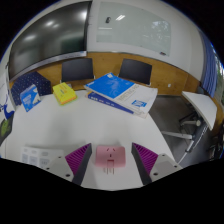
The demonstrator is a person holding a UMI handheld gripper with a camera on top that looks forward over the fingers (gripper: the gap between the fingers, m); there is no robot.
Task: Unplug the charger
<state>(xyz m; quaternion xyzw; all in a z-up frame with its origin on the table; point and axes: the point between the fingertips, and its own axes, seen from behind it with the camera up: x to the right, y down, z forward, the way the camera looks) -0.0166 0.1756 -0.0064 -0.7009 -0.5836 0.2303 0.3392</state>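
Gripper: fingers spread apart, nothing gripped.
Charger: pink block seen between the fingers, gaps either side, near table edge.
Blue book: placed far right.
Yellow box: placed far left.

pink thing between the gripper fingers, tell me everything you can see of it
The pink block is a small boxy object, pale pink and plastic-looking, with a few dark marks on its facing side that are too small to read. It sits upright on the white table, between the two fingers of the gripper. A gap shows at each side, so the pads do not press it.
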